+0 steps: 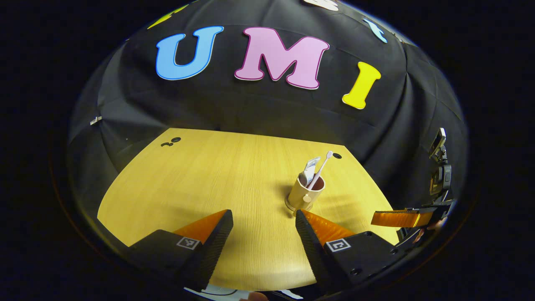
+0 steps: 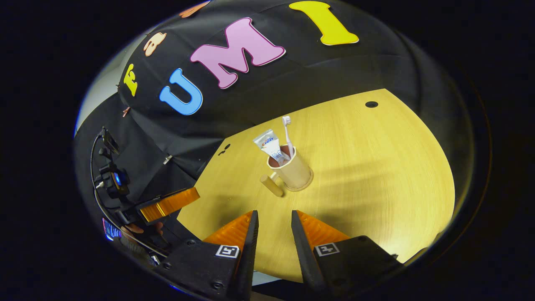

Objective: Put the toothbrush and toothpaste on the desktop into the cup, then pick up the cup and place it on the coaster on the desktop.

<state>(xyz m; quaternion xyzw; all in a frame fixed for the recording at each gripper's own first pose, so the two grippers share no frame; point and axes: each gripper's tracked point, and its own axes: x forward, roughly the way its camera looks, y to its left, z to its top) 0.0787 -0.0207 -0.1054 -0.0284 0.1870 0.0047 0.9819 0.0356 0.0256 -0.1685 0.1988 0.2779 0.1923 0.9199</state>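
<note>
Beige cup (image 2: 294,171) stood on the coaster (image 2: 307,184), toothbrush (image 2: 287,133) and toothpaste (image 2: 271,146) upright inside.
Its handle (image 2: 271,185) pointed toward the right gripper (image 2: 273,221), which was empty with jaws a little apart. The left gripper (image 1: 263,221) was wide open, with the cup just beyond its right finger. The task looked finished.

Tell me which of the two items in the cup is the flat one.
The toothpaste tube: flat, white, crimped at top. The toothbrush beside it is a thin stick with bristles.
</note>
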